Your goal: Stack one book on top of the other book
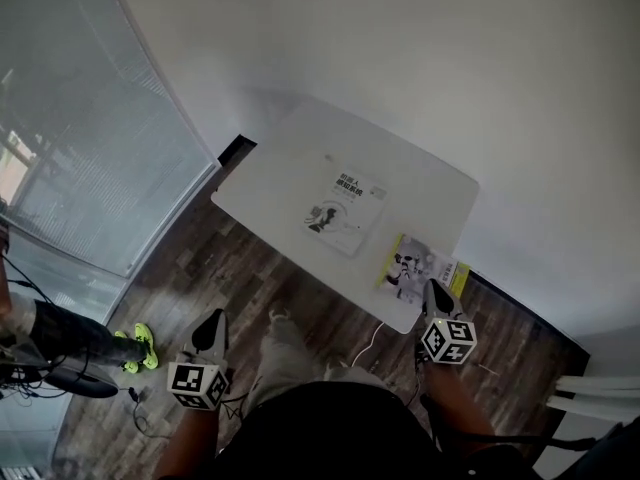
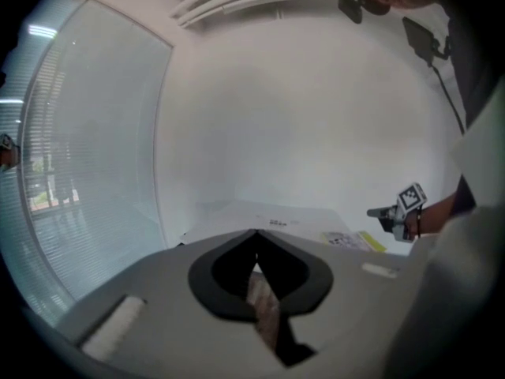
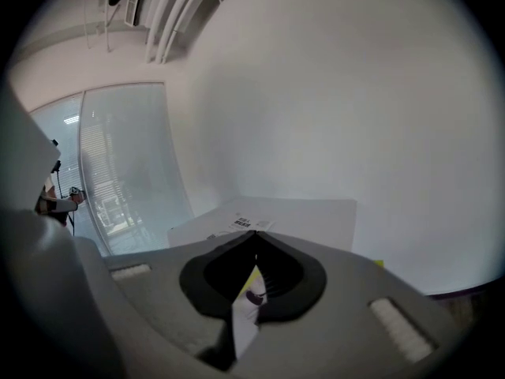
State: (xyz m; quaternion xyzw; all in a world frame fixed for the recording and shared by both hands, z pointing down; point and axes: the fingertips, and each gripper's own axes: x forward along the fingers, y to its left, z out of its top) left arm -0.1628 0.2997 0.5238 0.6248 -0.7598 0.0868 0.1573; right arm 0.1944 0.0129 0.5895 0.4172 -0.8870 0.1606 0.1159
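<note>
Two books lie apart on the white table [image 1: 280,183]. A white book [image 1: 345,211] with black print rests near the middle. A book with a yellow edge [image 1: 425,268] sits at the near right corner. My right gripper [image 1: 433,288] is shut and empty, its tips at that book's near edge. My left gripper [image 1: 210,320] hangs over the floor short of the table, jaws together with nothing in them. In the left gripper view the white book [image 2: 278,223], the yellow-edged book [image 2: 351,240] and the right gripper [image 2: 387,212] show ahead. The right gripper view shows the white book [image 3: 241,224] beyond its closed tips [image 3: 254,234].
A glass wall [image 1: 90,138] runs along the left; a white wall stands behind the table. Another person's legs in neon-green shoes [image 1: 135,346] stand at the left. A white cable [image 1: 365,343] trails over the wood floor below the table's near edge. White pipes [image 1: 600,393] lie at the lower right.
</note>
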